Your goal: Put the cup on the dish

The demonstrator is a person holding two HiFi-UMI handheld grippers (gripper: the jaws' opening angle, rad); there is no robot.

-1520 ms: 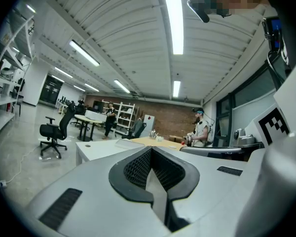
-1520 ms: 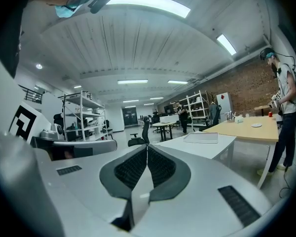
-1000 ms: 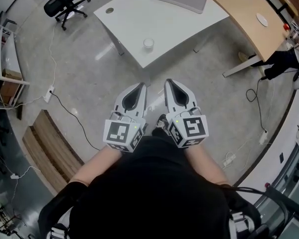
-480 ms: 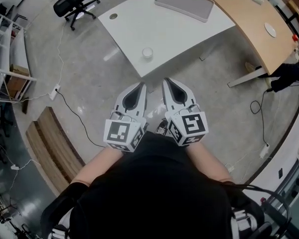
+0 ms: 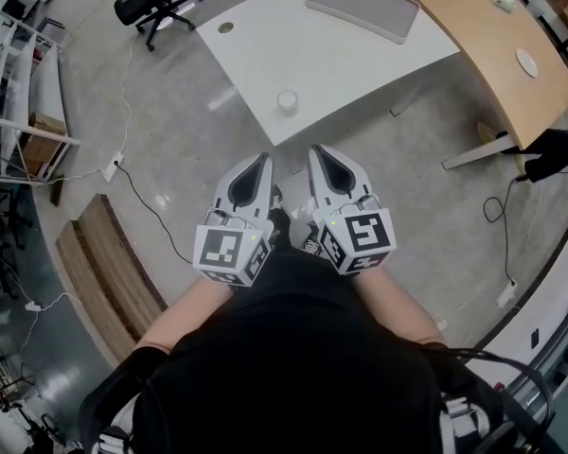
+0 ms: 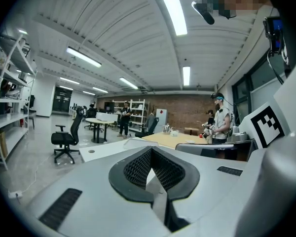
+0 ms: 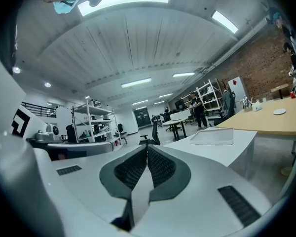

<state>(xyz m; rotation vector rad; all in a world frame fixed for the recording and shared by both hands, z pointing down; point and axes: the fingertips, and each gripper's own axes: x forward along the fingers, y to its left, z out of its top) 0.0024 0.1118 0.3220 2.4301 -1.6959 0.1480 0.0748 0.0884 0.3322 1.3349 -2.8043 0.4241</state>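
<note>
Head view: left gripper point(image 5: 261, 162) and right gripper point(image 5: 321, 153) held side by side close to my body, over floor, aimed at white table point(image 5: 360, 60). Cup point(image 5: 287, 99) stands near table's near edge, well apart from both grippers. Small white dish point(image 5: 525, 61), I judge, sits on wooden table point(image 5: 473, 26), well apart from cup.

Left gripper view: jaws pressed together, nothing between, nothing to grip yet.

Right gripper view: jaws likewise together, empty; grey tray point(image 7: 212, 136) ahead.

No text, label or number is legible.
</note>
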